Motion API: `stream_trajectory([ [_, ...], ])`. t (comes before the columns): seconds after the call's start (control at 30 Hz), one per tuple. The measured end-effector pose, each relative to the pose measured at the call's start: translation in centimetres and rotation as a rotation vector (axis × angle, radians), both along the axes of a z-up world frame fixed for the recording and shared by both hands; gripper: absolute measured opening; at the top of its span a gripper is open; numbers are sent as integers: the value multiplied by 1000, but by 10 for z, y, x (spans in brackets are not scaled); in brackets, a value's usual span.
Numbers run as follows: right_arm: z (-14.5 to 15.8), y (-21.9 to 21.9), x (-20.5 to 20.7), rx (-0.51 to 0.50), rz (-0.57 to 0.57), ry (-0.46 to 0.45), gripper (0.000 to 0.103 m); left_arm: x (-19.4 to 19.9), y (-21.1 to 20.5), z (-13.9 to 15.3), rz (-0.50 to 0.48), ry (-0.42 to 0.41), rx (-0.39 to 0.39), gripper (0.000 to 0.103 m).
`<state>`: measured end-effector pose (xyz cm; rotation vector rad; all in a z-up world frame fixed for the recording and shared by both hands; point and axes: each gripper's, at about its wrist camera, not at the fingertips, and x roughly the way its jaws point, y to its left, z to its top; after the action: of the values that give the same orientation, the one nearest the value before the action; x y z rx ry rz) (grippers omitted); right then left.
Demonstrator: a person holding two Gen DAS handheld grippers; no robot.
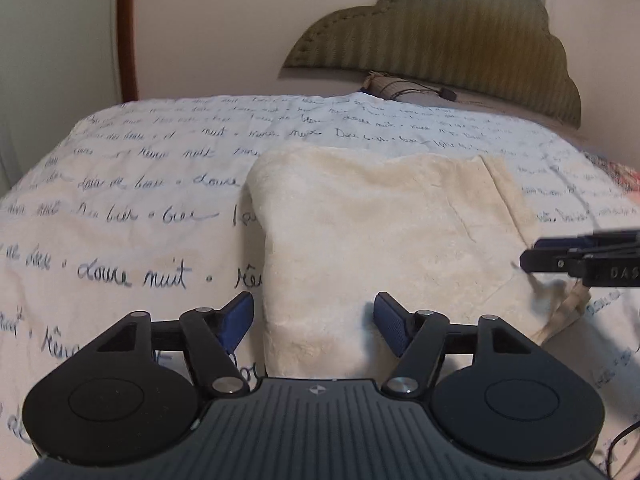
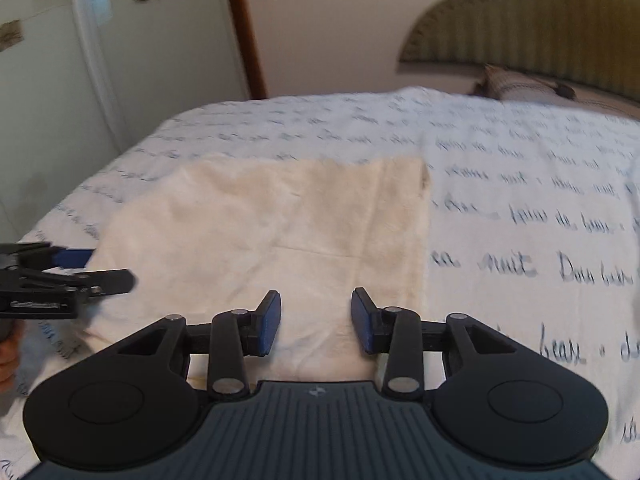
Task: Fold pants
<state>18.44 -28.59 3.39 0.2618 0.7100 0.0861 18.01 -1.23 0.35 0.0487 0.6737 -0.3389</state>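
Cream fleece pants (image 1: 380, 232) lie folded into a rectangle on the bed, also seen in the right wrist view (image 2: 280, 220). My left gripper (image 1: 314, 320) is open above their near left edge, one pad over the bedspread and one over the fabric, with nothing pinched. My right gripper (image 2: 316, 320) is open above the near right part of the pants, its pads apart and clear of the cloth. Each gripper shows in the other's view: the right gripper (image 1: 534, 251) by the near right corner, the left gripper (image 2: 112, 268) by the near left corner. A loose tie (image 1: 568, 308) trails at that right corner.
The white bedspread (image 1: 132, 208) with blue handwriting covers the bed on all sides of the pants. An olive striped headboard (image 1: 440, 40) and a pillow (image 1: 400, 88) stand at the far end. A pale wardrobe door (image 2: 100, 60) is on the left. A dark cable (image 1: 620, 440) lies near right.
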Motion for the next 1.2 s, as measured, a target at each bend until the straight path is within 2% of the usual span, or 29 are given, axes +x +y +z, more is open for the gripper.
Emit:
stream_trajectory([
  [0.03, 2, -1, -5, 11, -20, -9, 38, -4, 4, 4, 15, -1, -20, 67],
  [0.2, 19, 4, -34, 33, -55, -45, 39, -44, 10, 27, 57, -71, -34, 70],
  [0.3, 22, 12, -48, 42, -58, -52, 48, -71, 7, 32, 67, -91, -68, 83],
  [0.33, 22, 14, -52, 51, -53, -57, 55, -80, 6, 31, 68, -97, -78, 87],
  [0.37, 23, 18, -58, 58, -51, -61, 60, -88, 4, 29, 77, -101, -83, 88],
  [0.6, 21, 33, -97, 97, -50, -70, 61, -119, 1, 11, 108, -66, -95, 87],
  [0.7, 16, 37, -112, 112, -71, -66, 67, -124, -2, 5, 108, -50, -78, 87],
  [0.83, 9, 43, -130, 153, -80, -59, 68, -131, -7, 0, 104, -44, -56, 87],
  [1.03, 10, 55, -146, 134, -69, -36, 72, -135, -13, -5, 111, -45, -26, 87],
  [1.2, 23, 59, -157, 328, 95, -60, 77, -134, -15, -11, 118, -28, -6, 87],
])
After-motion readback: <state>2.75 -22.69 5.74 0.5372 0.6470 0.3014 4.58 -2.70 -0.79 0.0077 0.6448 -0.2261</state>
